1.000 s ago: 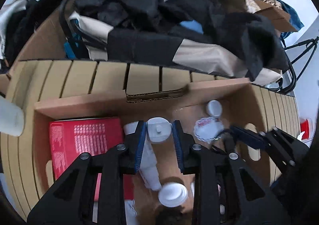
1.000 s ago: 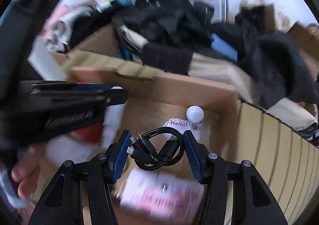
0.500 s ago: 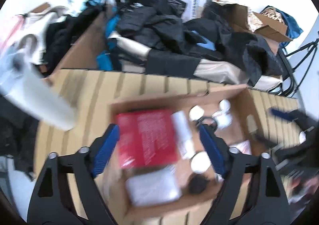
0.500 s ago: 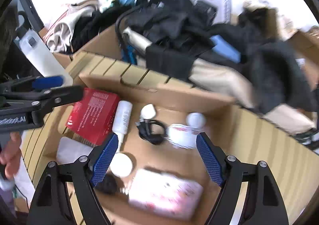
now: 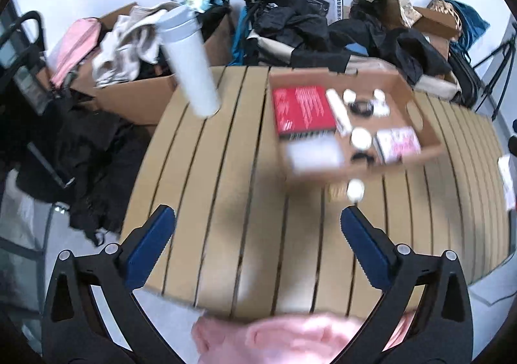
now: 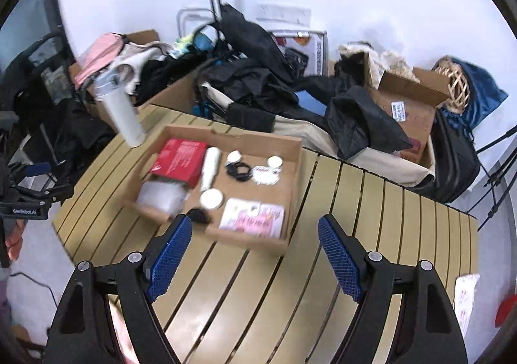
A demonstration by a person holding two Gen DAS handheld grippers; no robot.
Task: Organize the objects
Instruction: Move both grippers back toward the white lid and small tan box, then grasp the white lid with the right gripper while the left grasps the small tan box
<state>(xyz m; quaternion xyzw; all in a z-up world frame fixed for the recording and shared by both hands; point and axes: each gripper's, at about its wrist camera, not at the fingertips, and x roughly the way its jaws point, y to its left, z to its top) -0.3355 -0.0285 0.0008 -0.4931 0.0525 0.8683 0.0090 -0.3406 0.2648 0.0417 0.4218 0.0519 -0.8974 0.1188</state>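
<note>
My left gripper [image 5: 257, 236], jaws just opened and empty, and my released right gripper [image 6: 253, 251] hang above the table [image 6: 258, 283], box [image 6: 292, 150] at twelve o'clock.

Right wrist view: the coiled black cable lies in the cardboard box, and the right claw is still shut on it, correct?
Not quite. The coiled black cable does lie in the cardboard box, but the right wrist view shows the right claw open and empty above the slatted table.

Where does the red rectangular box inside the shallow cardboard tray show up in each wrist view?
Left wrist: the red rectangular box lies upper right of centre, at the left end of the cardboard tray.
Right wrist: the red box lies left of centre, in the tray's far left corner.
Shared landmark: the tall white tumbler, standing left of the tray.
</note>
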